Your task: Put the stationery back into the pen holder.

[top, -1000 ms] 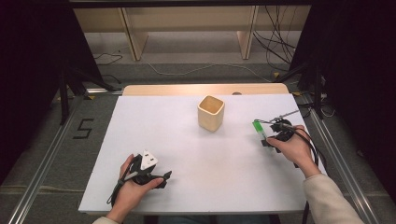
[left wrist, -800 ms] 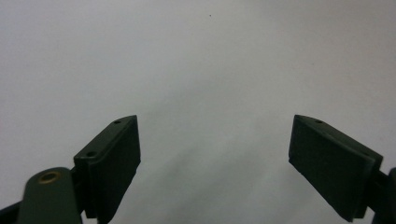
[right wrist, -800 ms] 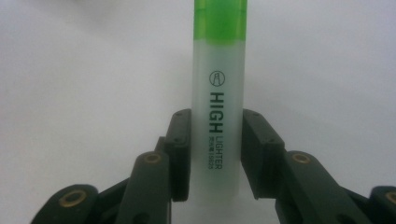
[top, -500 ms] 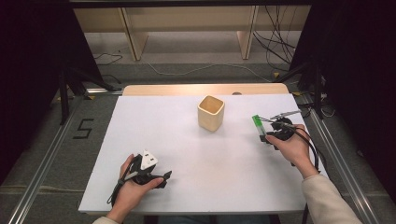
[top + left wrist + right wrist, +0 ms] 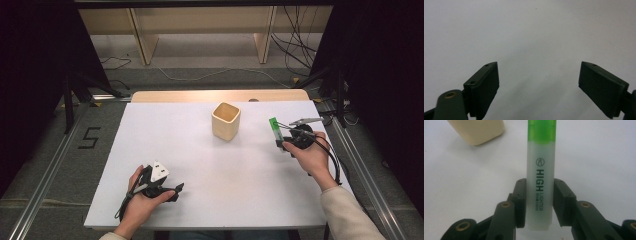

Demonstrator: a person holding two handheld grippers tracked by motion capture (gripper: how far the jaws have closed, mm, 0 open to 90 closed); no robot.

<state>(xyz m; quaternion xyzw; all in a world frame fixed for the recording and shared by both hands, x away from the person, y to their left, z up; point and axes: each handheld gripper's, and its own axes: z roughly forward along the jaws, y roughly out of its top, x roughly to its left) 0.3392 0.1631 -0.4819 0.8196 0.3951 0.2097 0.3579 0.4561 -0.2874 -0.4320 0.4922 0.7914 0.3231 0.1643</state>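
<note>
Rightward, highlighter (image 5: 540, 182) clamped in right claw (image 5: 540, 202), cup (image 5: 225, 120) near, apart

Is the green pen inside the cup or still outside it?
Outside. The highlighter is clamped between the right gripper jaws, off to one side of the cup on the table.

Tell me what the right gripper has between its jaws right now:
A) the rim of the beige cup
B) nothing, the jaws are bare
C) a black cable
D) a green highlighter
D: in the right gripper view the right gripper is clamped on the barrel of the green highlighter, both pads against its sides.
</note>
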